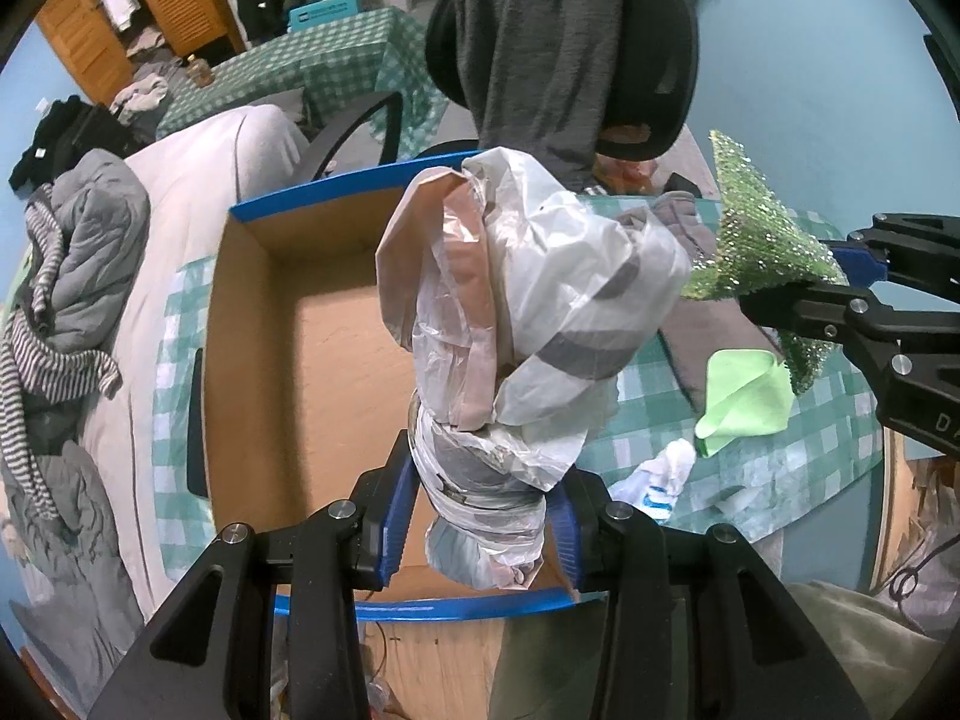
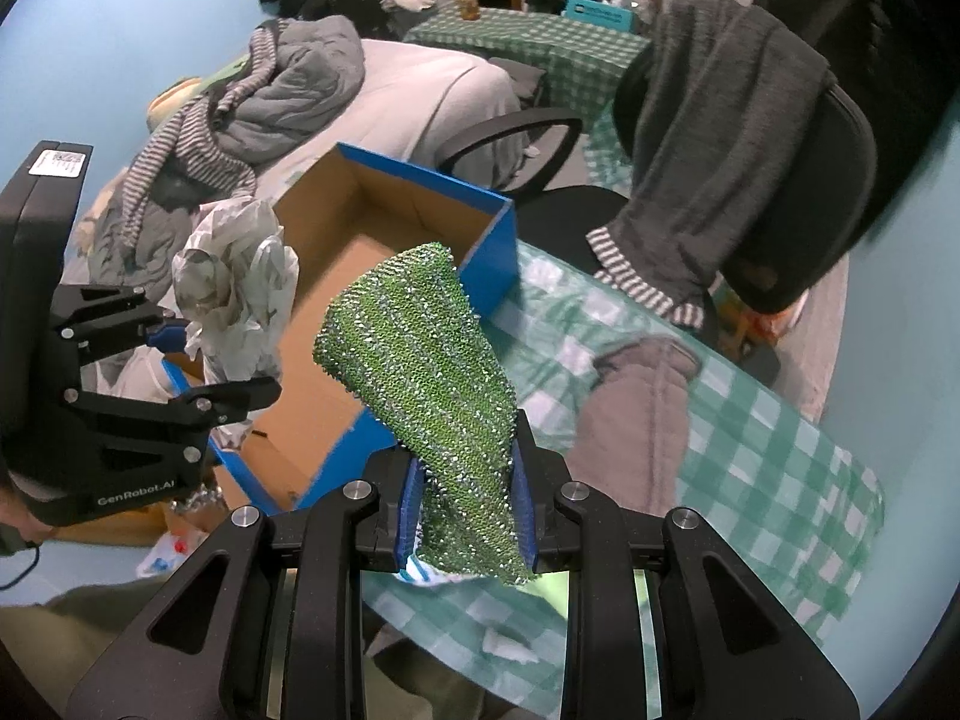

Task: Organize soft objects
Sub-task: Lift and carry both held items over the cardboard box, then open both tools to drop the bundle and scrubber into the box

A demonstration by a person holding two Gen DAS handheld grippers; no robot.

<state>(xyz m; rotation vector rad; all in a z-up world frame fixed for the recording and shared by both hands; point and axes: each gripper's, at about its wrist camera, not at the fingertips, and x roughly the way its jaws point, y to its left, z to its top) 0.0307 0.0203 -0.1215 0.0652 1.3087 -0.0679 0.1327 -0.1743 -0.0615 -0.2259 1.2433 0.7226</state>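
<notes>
Left tongs (image 1: 477, 531) pinching 1 plastic-bag bundle (image 1: 516, 324), right tongs (image 2: 465, 516) pinching 1 green sparkly cloth (image 2: 429, 354), over 1 cardboard box (image 1: 252, 324).

The plastic bag (image 1: 504, 324) is thin, crinkled and slightly glossy. The green cloth (image 2: 432, 360) is rough knit with shiny threads (it glitters). The box (image 1: 288, 312) is matt brown cardboard inside. The tablecloth (image 2: 780, 450) looks soft, matt.

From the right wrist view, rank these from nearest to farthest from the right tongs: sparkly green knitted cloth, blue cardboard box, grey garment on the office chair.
1. Sparkly green knitted cloth: clamped in the right tongs.
2. Blue cardboard box: just beyond, to the upper left, on the checked tablecloth.
3. Grey garment: farthest, draped over the black office chair, upper right.
</notes>
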